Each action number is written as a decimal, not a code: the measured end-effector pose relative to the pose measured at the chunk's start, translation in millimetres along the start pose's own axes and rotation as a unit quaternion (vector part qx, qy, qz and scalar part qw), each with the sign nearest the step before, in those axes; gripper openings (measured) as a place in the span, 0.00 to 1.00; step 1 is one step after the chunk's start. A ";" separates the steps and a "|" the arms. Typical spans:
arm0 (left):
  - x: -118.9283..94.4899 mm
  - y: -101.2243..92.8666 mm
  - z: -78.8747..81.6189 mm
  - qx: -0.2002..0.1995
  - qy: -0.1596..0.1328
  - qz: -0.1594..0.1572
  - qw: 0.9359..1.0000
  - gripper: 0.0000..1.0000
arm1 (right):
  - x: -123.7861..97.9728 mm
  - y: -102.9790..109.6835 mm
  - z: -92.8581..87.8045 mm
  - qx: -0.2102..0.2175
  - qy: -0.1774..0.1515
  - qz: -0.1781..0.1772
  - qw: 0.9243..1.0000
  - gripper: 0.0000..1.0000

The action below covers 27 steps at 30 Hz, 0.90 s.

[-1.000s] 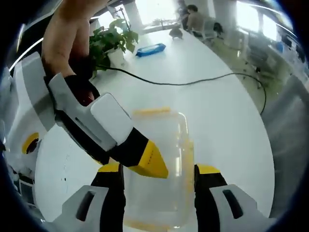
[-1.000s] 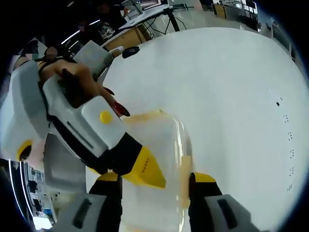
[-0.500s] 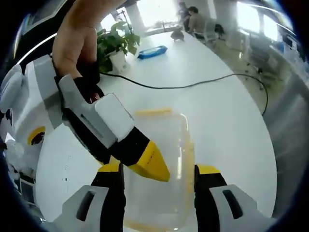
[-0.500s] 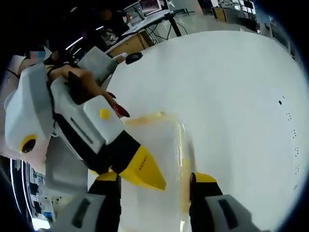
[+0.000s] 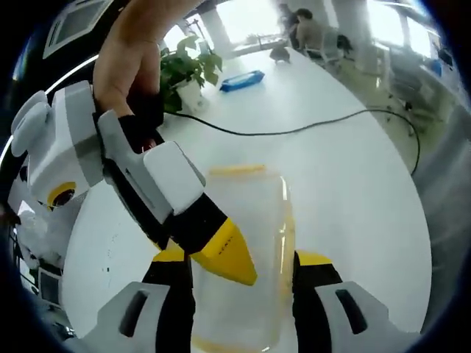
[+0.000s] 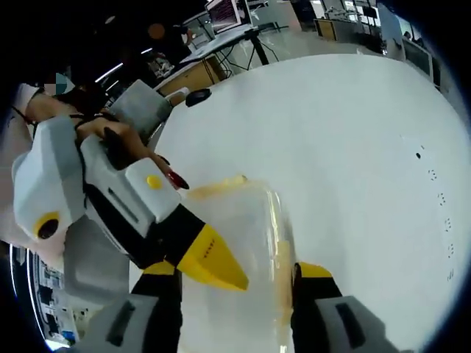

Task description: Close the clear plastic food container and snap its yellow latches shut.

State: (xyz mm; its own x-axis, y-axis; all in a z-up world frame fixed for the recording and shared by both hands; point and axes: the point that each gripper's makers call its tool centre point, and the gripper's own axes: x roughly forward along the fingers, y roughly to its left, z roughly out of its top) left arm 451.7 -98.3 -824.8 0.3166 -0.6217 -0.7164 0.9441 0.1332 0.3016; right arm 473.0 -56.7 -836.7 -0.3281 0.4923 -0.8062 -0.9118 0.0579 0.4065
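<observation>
The clear plastic container [image 5: 246, 213] with yellow latches [image 5: 234, 170] sits between my left gripper's [image 5: 243, 261] jaws, its walls against both. My right gripper [image 5: 224, 254], held by a hand, slants in from the upper left, and its yellow tip lies over the container's near face. In the right gripper view the same container [image 6: 246, 228] fills the gap between the right gripper's [image 6: 237, 271] jaws. There the left gripper [image 6: 210, 261] comes in from the left, with its tip over the container. A yellow latch [image 6: 283, 257] runs down the right edge.
A white round table [image 5: 353, 184] lies behind. A potted plant [image 5: 180, 70], a black cable [image 5: 294, 129] and a blue packet [image 5: 241, 79] are on its far side. A dark small object [image 6: 197, 97] lies near the table edge, with desks [image 6: 221, 44] beyond.
Both views have shifted a little with the hands. The jaws' spacing and the hold on the container look unchanged.
</observation>
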 end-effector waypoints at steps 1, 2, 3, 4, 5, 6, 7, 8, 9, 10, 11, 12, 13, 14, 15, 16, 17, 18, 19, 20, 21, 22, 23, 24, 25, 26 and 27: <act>-0.5 -0.6 0.8 0.001 0.000 0.001 1.000 0.50 | 0.0 0.4 0.4 0.000 -0.003 -0.003 1.000 0.60; -0.5 -0.5 0.8 0.001 0.001 0.001 1.000 0.50 | -0.2 0.3 1.8 0.002 -0.012 -0.009 1.000 0.60; -0.9 -0.8 1.0 0.001 0.001 0.001 1.000 0.50 | -0.2 0.7 2.3 0.002 -0.015 -0.013 1.000 0.61; -1.1 -1.1 1.1 0.004 0.001 0.001 1.000 0.50 | -1.6 0.6 2.4 0.003 -0.018 -0.017 1.000 0.61; -1.5 -1.3 1.6 0.009 0.001 0.000 1.000 0.50 | -1.5 0.3 3.2 0.005 -0.021 -0.021 1.000 0.61; -2.0 -0.9 1.0 0.007 -0.004 -0.001 1.000 0.51 | -1.3 -0.4 4.4 0.012 -0.027 -0.027 0.999 0.62; -2.5 -1.1 1.2 0.009 -0.006 -0.002 1.000 0.51 | -1.6 0.4 4.5 0.009 -0.027 -0.029 0.999 0.63; -2.4 -1.6 1.7 0.013 -0.005 -0.003 1.000 0.51 | -2.3 0.3 4.9 0.007 -0.029 -0.033 0.999 0.63; -2.7 -2.2 1.7 0.017 -0.003 -0.005 1.000 0.51 | -2.3 0.7 5.1 0.008 -0.030 -0.036 0.999 0.63; -2.7 -2.9 1.7 0.022 0.000 -0.006 1.000 0.52 | -3.0 0.3 5.3 0.007 -0.031 -0.039 0.999 0.63; -2.8 -3.6 2.0 0.027 0.003 -0.006 1.000 0.52 | -3.5 1.5 5.7 0.004 -0.033 -0.045 0.998 0.63; -2.9 -3.7 2.1 0.027 0.004 -0.006 1.000 0.52 | -4.6 1.8 6.2 0.001 -0.036 -0.050 0.998 0.63; -3.1 -3.8 2.3 0.028 0.005 -0.007 1.000 0.52 | -5.4 2.8 6.4 -0.002 -0.041 -0.057 0.998 0.63; -3.2 -4.0 2.4 0.027 0.005 -0.007 1.000 0.53 | -5.9 2.5 6.9 -0.005 -0.047 -0.062 0.997 0.63; -3.9 -5.1 3.0 0.022 0.005 -0.010 1.000 0.54 | -7.3 1.9 7.5 -0.007 -0.057 -0.073 0.996 0.63; -4.4 -6.1 3.1 0.017 0.005 -0.011 1.000 0.56 | -8.8 -0.4 7.8 -0.002 -0.066 -0.084 0.994 0.63; -5.7 -11.9 5.7 -0.006 -0.004 -0.025 1.000 0.57 | -10.4 -3.0 8.7 0.006 -0.078 -0.098 0.992 0.63; -7.3 -17.0 10.4 -0.037 -0.020 -0.040 0.998 0.59 | -12.1 -3.5 7.8 0.012 -0.085 -0.107 0.991 0.63; -11.1 -19.3 14.9 -0.079 -0.035 -0.049 0.995 0.60 | -14.8 -4.0 6.2 0.017 -0.094 -0.121 0.988 0.63; -13.9 -19.2 14.9 -0.094 -0.037 -0.049 0.994 0.59 | -16.8 -5.6 4.9 0.025 -0.101 -0.132 0.986 0.63; -16.4 -16.6 14.2 -0.091 -0.038 -0.042 0.994 0.59 | -19.2 -6.8 2.6 0.035 -0.106 -0.144 0.983 0.63; -20.0 -15.0 13.5 -0.088 -0.039 -0.036 0.995 0.59 | -22.7 -8.1 -0.1 0.047 -0.112 -0.161 0.979 0.62; -22.1 -15.2 13.6 -0.088 -0.040 -0.034 0.995 0.59 | -25.2 -8.2 -2.0 0.052 -0.116 -0.173 0.977 0.62; -25.4 -14.9 13.9 -0.092 -0.042 -0.032 0.994 0.59 | -28.4 -6.9 -4.2 0.050 -0.117 -0.186 0.974 0.62; -27.2 -14.4 13.6 -0.094 -0.040 -0.032 0.994 0.59 | -30.3 -5.0 -5.7 0.049 -0.118 -0.193 0.973 0.62; -29.3 -14.3 12.4 -0.097 -0.036 -0.030 0.994 0.59 | -32.3 -2.9 -6.8 0.050 -0.120 -0.199 0.971 0.62; -32.9 -13.0 12.9 -0.099 -0.038 -0.026 0.994 0.59 | -35.8 0.5 -6.2 0.056 -0.128 -0.206 0.968 0.62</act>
State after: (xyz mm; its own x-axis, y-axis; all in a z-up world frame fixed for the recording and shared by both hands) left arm 427.8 -89.5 -797.0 0.2669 -0.6875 -0.6753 0.9607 0.2451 0.1302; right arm 482.7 -79.7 -810.3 0.1439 0.6054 -0.7828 -0.9149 0.3829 0.1279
